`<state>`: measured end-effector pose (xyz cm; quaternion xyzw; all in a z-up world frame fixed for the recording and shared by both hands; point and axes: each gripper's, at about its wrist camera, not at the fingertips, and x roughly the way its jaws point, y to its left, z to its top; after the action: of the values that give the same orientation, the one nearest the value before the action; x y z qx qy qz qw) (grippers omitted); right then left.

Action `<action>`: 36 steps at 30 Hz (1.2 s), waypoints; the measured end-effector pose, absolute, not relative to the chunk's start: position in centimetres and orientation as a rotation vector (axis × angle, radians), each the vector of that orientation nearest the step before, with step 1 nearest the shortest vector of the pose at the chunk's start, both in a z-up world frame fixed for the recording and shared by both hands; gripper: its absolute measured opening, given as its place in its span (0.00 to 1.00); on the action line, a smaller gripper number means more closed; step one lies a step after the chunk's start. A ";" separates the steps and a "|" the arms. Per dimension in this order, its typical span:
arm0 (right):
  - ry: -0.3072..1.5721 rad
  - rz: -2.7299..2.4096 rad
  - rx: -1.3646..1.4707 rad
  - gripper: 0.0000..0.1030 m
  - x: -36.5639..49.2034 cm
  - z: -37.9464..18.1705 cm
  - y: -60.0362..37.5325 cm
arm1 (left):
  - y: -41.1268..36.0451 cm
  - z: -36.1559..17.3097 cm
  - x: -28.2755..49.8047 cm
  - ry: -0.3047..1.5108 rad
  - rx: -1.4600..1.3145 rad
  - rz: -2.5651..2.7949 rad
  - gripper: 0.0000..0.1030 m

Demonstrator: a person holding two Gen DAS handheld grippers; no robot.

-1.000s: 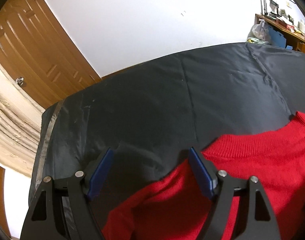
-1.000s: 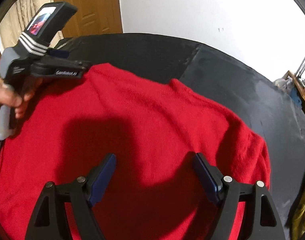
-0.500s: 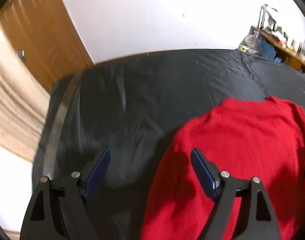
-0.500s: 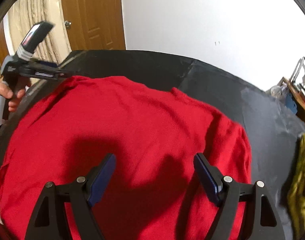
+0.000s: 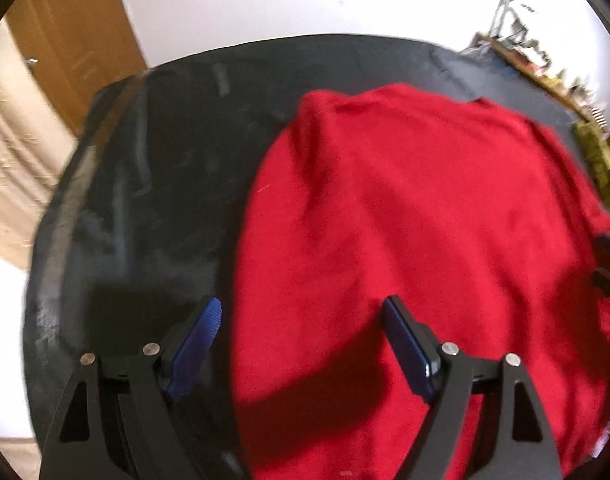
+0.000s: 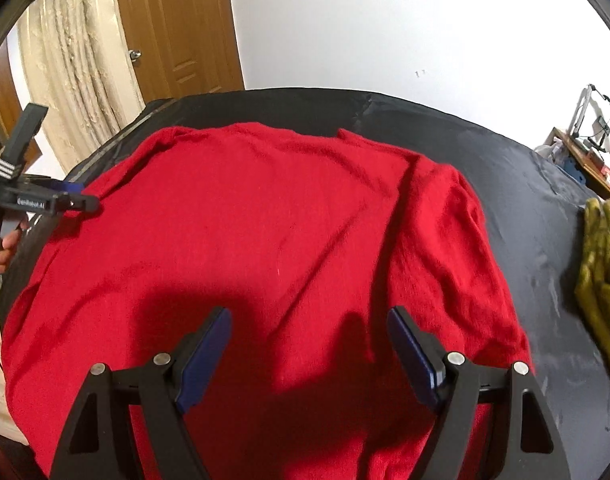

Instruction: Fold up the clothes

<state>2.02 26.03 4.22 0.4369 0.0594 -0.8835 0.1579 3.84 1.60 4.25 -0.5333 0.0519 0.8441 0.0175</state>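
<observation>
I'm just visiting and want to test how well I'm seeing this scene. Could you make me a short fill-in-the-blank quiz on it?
1. The sweater spread on the black cover is coloured ____.
2. The jaws of the right gripper stand ____, holding nothing.
3. In the right wrist view, the olive-yellow garment lies to the ____ of the sweater.
4. The pads of the left gripper are coloured ____.

Missing words: red; open; right; blue
</observation>
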 end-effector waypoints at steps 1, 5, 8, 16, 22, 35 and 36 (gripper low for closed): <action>0.178 -2.528 1.253 0.80 2.3 4.0 26.2 | 1.1 3.9 4.0 0.165 -1.671 2.638 0.83; 0.194 -2.543 1.289 0.80 2.2 2.8 27.0 | -1.4 3.0 4.1 0.057 -1.694 2.643 0.85; 0.147 -2.547 1.307 0.80 1.8 2.3 28.1 | -2.6 3.4 4.0 -0.016 -1.691 2.641 0.86; 0.110 -2.562 1.308 0.80 2.3 2.3 31.3 | -4.6 3.6 4.7 -0.042 -1.704 2.686 0.86; 0.066 -2.587 1.305 0.80 2.8 2.9 33.7 | -5.2 2.7 5.3 0.022 -1.725 2.723 0.86; 0.009 -2.737 1.380 0.80 -0.7 2.3 37.6 | -5.0 2.8 0.1 0.395 -1.692 2.909 0.86; 0.034 -2.757 1.392 0.80 -1.4 2.2 37.7 | -5.4 2.8 -0.3 0.407 -1.691 2.916 0.86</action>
<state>-1.38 37.70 2.23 0.4505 0.0111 -0.8923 0.0263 -0.32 -5.41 2.79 -0.4942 0.1189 0.8519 -0.1264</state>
